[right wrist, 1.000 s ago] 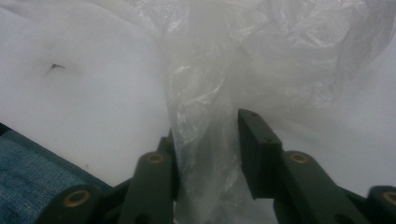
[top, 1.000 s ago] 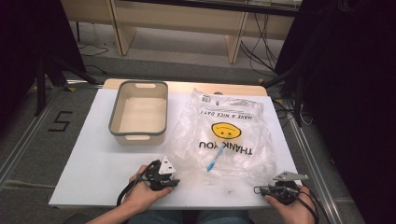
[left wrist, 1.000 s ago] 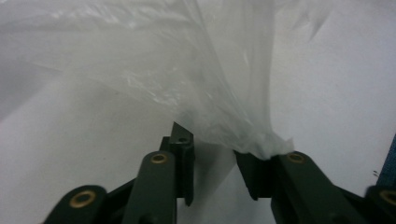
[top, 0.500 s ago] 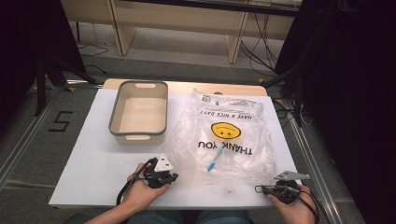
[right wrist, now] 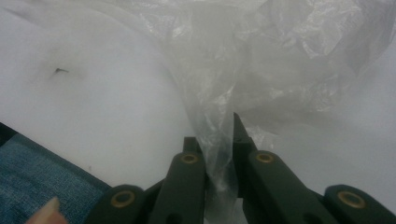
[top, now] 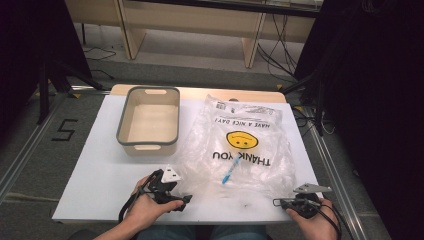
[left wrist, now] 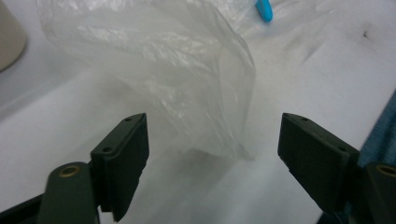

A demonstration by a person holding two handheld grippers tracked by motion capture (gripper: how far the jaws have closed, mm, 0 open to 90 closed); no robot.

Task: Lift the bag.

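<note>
Starting at the left of the high view, a wide strip of bare white bench (top: 95,185) runs from the left edge toward the middle, with a grey-rimmed beige tub (top: 148,121) standing empty toward the far side, well apart from both hands. Nearer the front edge, the left claw (top: 181,201) sits low in the person's left hand, just beside the near left corner of the clear plastic bag (top: 240,145); its jaws have just been opening and now stand wide apart, and in the left gripper view a loose fold of the bag (left wrist: 187,84) rises between and beyond them without touching either pad (bare bench shows on both sides of it). The bag itself lies crumpled across the right half of the bench, its printed face and lettering upward, with a small blue pen-like thing (top: 228,175) inside it near the front. At the bag's near right corner, close to the bench's front edge, the right claw (top: 277,202) is clamped shut on a twisted strand of the plastic, seen pinched between the pads in the right gripper view (right wrist: 217,154). Little bench remains to the right of that hand.
</note>
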